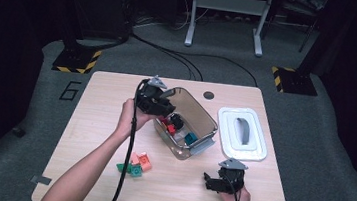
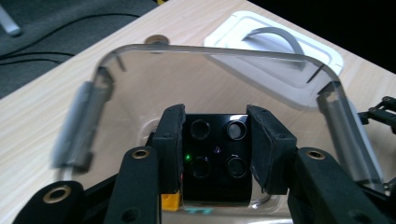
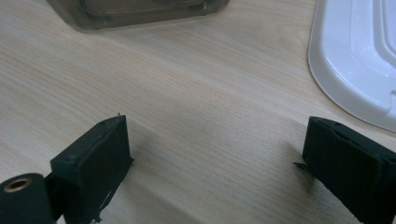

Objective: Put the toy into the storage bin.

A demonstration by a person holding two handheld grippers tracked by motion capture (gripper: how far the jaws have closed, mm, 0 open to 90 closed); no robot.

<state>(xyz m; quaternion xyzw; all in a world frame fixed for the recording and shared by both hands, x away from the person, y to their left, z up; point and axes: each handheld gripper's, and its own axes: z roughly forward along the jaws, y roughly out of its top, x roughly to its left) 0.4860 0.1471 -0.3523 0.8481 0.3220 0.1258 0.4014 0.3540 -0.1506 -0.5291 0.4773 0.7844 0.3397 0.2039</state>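
My left gripper point(image 2: 215, 119) is shut on a black brick point(image 2: 217, 156) with four studs, and holds it just inside the clear plastic bin point(image 2: 210, 49). From above, this left gripper point(image 1: 169, 112) reaches over the bin's point(image 1: 205, 114) left rim, with the black brick point(image 1: 177, 121) above a red brick point(image 1: 170, 128) and a teal brick point(image 1: 190, 138) on the bin floor. My right gripper point(image 1: 212, 181) rests low at the front right of the table. Its jaws stand wide open over bare wood, so the right gripper point(image 3: 215, 140) holds nothing.
A white lid point(image 1: 242, 133) with a grey handle lies to the right of the bin. Loose orange, green and teal bricks point(image 1: 135, 164) sit in a small heap at the front left. A round grommet hole point(image 1: 208, 95) sits near the table's far edge.
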